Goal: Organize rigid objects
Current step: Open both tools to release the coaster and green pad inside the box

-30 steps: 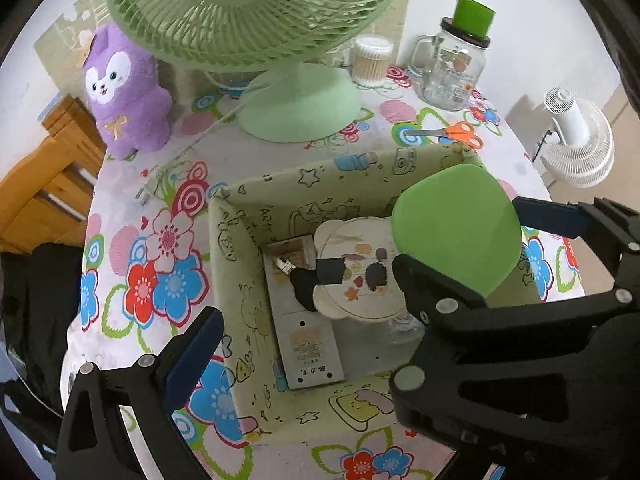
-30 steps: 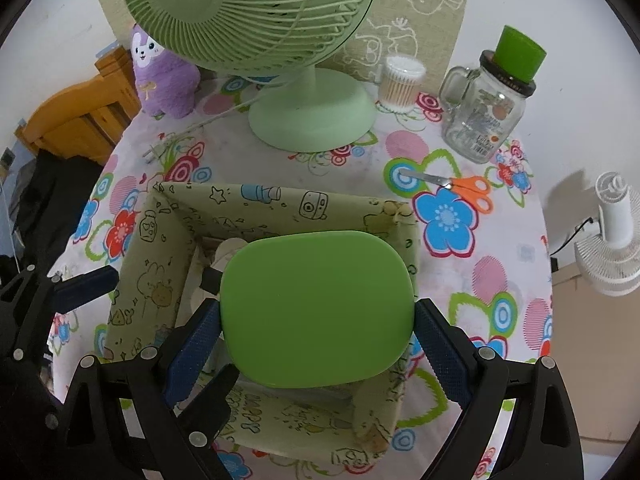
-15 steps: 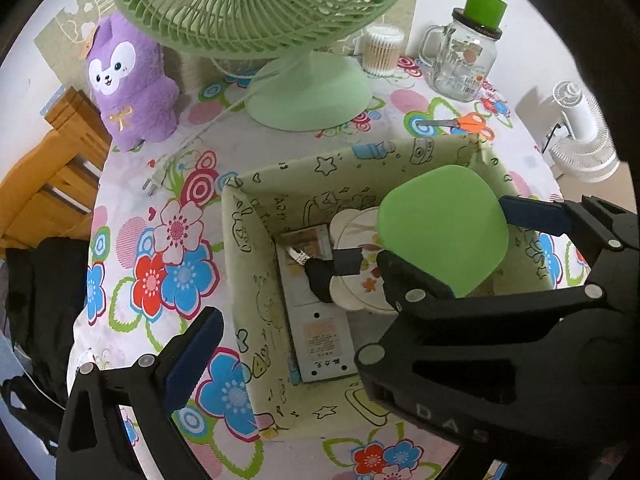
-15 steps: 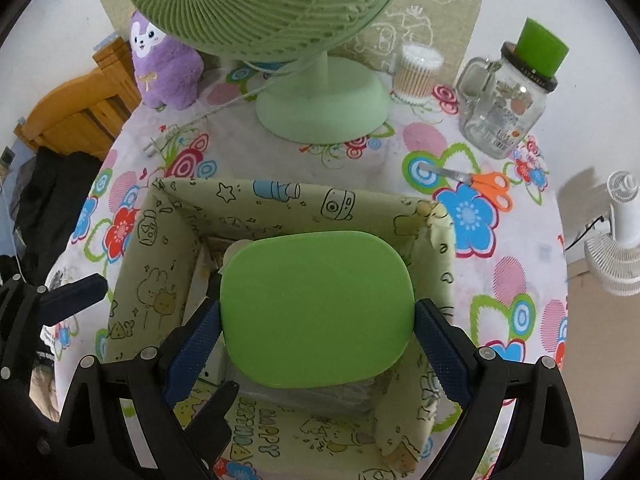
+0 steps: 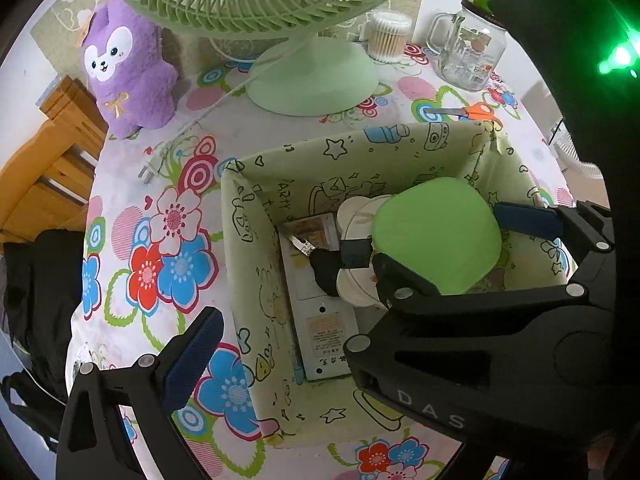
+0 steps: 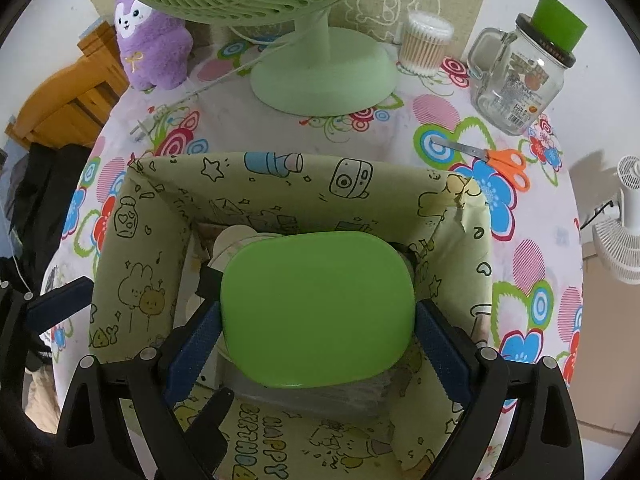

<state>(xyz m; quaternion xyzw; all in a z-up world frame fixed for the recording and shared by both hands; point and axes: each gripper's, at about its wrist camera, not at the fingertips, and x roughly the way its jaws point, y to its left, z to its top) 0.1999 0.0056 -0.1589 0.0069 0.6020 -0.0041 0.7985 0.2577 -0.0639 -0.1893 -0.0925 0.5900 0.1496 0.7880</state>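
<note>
Right gripper [image 6: 318, 330]: jaws wide and opening, blue pads flanking green-lidded container [image 6: 316, 308], contact uncertain; container low inside doodle-printed storage box [image 6: 280, 176]. Left gripper [image 5: 192, 344]: only one finger visible outside box's left wall, spread not discernible, nothing held.

"HAPPY BIRTHDAY" is printed inside the box [image 6: 264, 452]; "DAS" marks the right gripper [image 5: 432, 408].

Two fans: one green [image 6: 320, 40], one white [image 6: 624, 236]. One plush [image 6: 154, 46], one jar [image 6: 520, 76], one scissors [image 6: 496, 160], one box [image 6: 280, 184].
</note>
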